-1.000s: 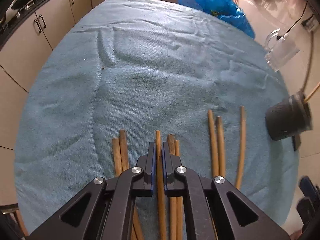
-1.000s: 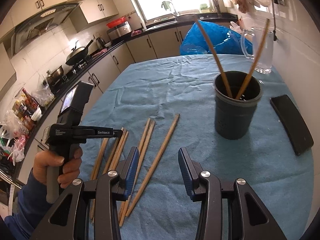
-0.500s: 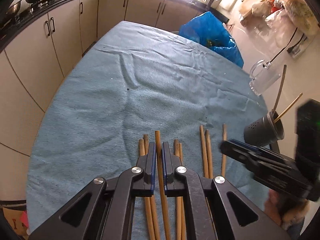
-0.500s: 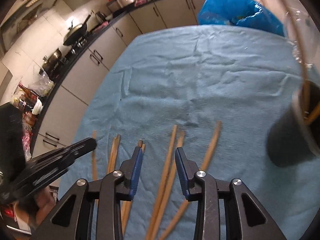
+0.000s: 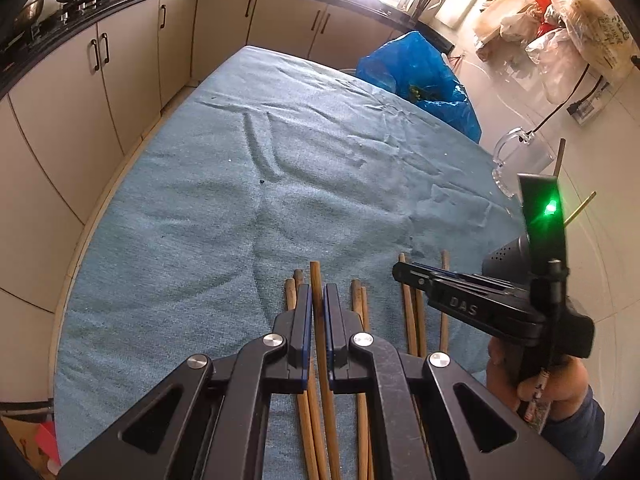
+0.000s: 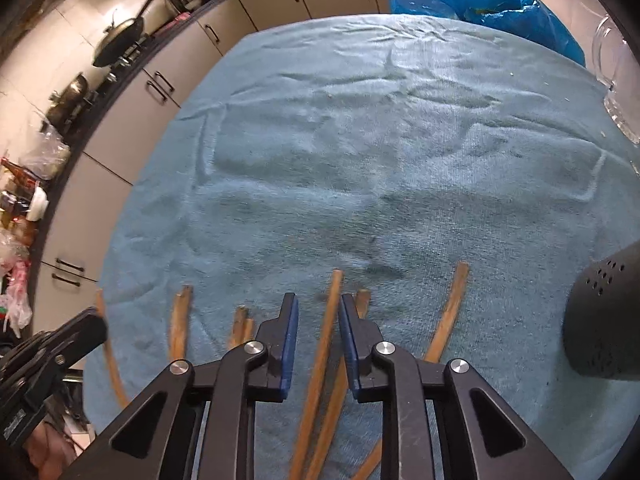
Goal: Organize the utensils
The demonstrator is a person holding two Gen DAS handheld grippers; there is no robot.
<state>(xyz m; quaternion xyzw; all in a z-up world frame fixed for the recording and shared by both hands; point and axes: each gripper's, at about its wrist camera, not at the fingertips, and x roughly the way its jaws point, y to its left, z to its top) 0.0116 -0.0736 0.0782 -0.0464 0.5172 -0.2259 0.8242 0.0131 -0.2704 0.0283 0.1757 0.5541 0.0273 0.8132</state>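
Note:
Several wooden chopsticks lie side by side on a blue cloth (image 5: 248, 184). My left gripper (image 5: 317, 300) is shut on one chopstick (image 5: 315, 280), whose tip sticks out ahead of the pads. My right gripper (image 6: 319, 312) is open and straddles another chopstick (image 6: 330, 312) with a gap on each side. It also shows in the left wrist view (image 5: 460, 300), low over the chopsticks at the right. A dark perforated holder (image 6: 604, 320) stands at the right edge and shows partly behind the right gripper (image 5: 506, 258); two chopstick tips (image 5: 560, 152) rise above it.
A clear glass mug (image 5: 516, 160) stands at the far right of the cloth (image 6: 360, 160). A blue plastic bag (image 5: 420, 76) sits beyond the table's far edge. Kitchen cabinets (image 5: 100, 80) run along the left and back.
My right gripper has dropped low over the chopsticks and narrowed around one. My left gripper stays shut on its chopstick and has tilted its view up toward the room.

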